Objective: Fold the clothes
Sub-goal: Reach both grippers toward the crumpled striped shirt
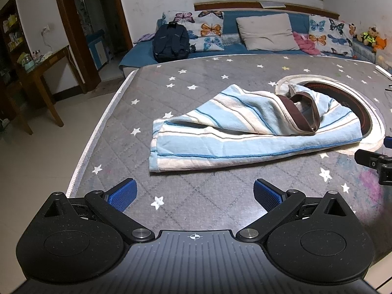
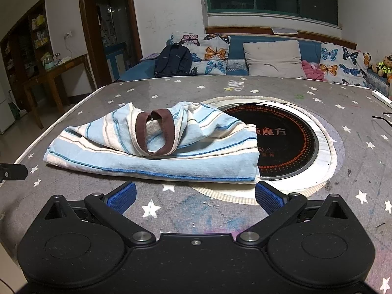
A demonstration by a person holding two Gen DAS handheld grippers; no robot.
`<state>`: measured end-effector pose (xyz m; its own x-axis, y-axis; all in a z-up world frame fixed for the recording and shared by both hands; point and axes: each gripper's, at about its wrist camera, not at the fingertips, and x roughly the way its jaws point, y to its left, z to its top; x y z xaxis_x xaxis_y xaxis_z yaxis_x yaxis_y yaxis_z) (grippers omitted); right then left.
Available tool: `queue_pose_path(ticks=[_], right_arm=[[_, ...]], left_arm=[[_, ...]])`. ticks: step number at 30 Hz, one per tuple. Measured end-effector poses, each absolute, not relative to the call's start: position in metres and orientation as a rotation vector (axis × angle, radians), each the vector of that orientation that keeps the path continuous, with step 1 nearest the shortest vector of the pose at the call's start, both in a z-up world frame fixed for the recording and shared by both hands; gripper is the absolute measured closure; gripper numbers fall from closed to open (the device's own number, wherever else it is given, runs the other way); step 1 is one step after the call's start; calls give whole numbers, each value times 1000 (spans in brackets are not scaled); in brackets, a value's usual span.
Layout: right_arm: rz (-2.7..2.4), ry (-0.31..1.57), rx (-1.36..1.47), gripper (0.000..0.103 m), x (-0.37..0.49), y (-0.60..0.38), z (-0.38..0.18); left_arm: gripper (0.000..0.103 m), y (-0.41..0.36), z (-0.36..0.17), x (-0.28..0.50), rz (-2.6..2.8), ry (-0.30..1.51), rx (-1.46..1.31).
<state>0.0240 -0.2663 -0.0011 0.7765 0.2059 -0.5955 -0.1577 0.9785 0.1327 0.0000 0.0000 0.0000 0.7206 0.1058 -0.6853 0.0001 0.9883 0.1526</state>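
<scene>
A light blue and white striped garment (image 1: 220, 137) with a brown neck band lies crumpled on the grey star-print table cover (image 1: 196, 78). In the right wrist view the same garment (image 2: 156, 152) partly covers a round black cooktop (image 2: 281, 137). My left gripper (image 1: 194, 194) hovers open in front of the garment's near left edge, nothing between its blue pads. My right gripper (image 2: 194, 197) is open too, just short of the garment's near hem. The right gripper's tip (image 1: 372, 161) shows at the right edge of the left wrist view.
A sofa with butterfly cushions (image 1: 210, 30), a grey pillow (image 1: 267, 31) and a dark backpack (image 1: 171, 42) stands behind the table. A wooden side table (image 1: 41, 73) is at the left, by a doorway. The table's left edge (image 1: 98, 132) drops to tiled floor.
</scene>
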Motion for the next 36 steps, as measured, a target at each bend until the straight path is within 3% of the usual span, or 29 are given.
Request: queue_pose_path(ticks=[14, 26, 29, 36], right_arm=[[202, 679, 102, 0, 37, -272, 0], [301, 673, 45, 0, 82, -263, 13], [317, 664, 24, 0, 84, -265, 16], [350, 657, -7, 14, 119, -258, 20]], left_arm=[[1, 6, -3, 15, 44, 776, 156], [23, 9, 7, 57, -10, 794, 107], [25, 12, 10, 79, -29, 794, 85], [25, 1, 19, 131, -51, 762, 107]])
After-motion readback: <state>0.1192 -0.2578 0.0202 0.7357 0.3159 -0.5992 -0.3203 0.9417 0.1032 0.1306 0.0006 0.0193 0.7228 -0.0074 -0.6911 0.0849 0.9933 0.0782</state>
